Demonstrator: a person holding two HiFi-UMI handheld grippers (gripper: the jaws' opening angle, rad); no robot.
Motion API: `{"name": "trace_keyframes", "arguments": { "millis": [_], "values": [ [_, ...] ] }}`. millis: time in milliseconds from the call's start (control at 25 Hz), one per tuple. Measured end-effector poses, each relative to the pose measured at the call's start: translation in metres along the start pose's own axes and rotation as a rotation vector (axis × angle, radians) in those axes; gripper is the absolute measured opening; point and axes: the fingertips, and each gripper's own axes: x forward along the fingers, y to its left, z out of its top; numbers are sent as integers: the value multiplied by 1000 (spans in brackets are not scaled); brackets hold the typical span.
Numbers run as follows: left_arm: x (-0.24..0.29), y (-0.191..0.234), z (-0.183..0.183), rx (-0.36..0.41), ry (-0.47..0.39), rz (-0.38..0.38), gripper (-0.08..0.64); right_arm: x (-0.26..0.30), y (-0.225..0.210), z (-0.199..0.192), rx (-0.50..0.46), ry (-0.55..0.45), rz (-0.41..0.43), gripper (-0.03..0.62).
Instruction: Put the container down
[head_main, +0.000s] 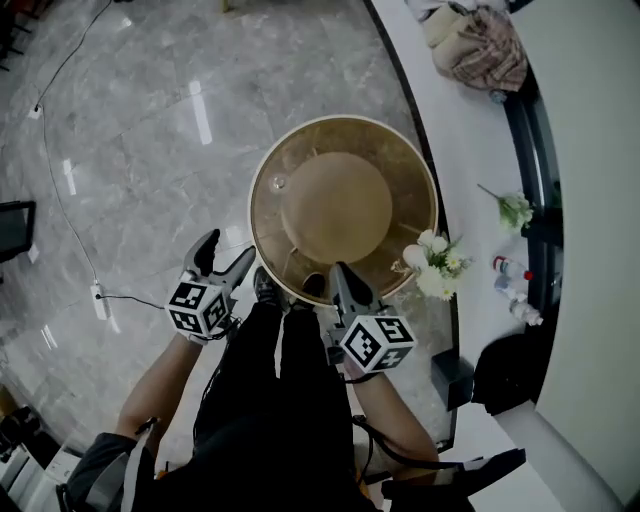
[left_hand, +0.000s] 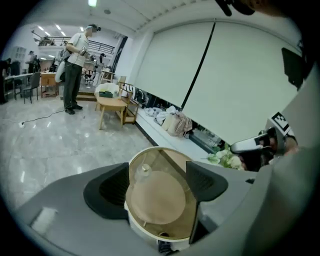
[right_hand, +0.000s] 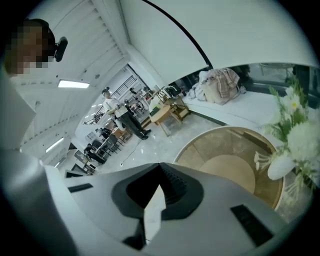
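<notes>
A round table with a tinted brown glass top (head_main: 400, 185) and a cream rim stands in front of me. A white vase of flowers (head_main: 430, 265) sits at its right edge, and a small clear round thing (head_main: 278, 183) rests on the glass at the left. My left gripper (head_main: 222, 262) hovers short of the rim's near left with its jaws wide open and empty; in its own view the table (left_hand: 172, 165) shows between them. My right gripper (head_main: 341, 283) is at the near rim, shut with nothing in it. The flowers (right_hand: 295, 132) show in its own view too.
A white window ledge (head_main: 470, 130) curves along the right, holding bags (head_main: 478, 45), small bottles (head_main: 510, 280) and a dark object (head_main: 510, 370). A cable and power strip (head_main: 98, 300) lie on the marble floor at left. A person (left_hand: 75, 70) and a wooden table (left_hand: 112, 107) stand far off.
</notes>
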Motion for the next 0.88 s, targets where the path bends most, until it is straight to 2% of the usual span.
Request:
{"name": "trace_keyframes", "arguments": {
  "millis": [200, 360, 520, 640, 760, 880],
  "values": [
    [-78, -55, 71, -42, -123, -69, 354, -43, 56, 34, -69, -32, 50, 6],
    [-126, -82, 117, -66, -244, -103, 291, -73, 84, 53, -87, -73, 80, 6],
    [-171, -107, 135, -113, -310, -158, 180, -104, 101, 60, -81, -115, 89, 6],
    [-196, -127, 150, -131, -347, -194, 139, -124, 110, 75, -75, -160, 95, 6],
    [-210, -144, 159, -109, -365, -206, 124, -143, 116, 92, -77, -214, 102, 6],
    [-218, -156, 164, -60, -364, -197, 73, -163, 131, 107, -107, -277, 129, 6]
  ]
}}
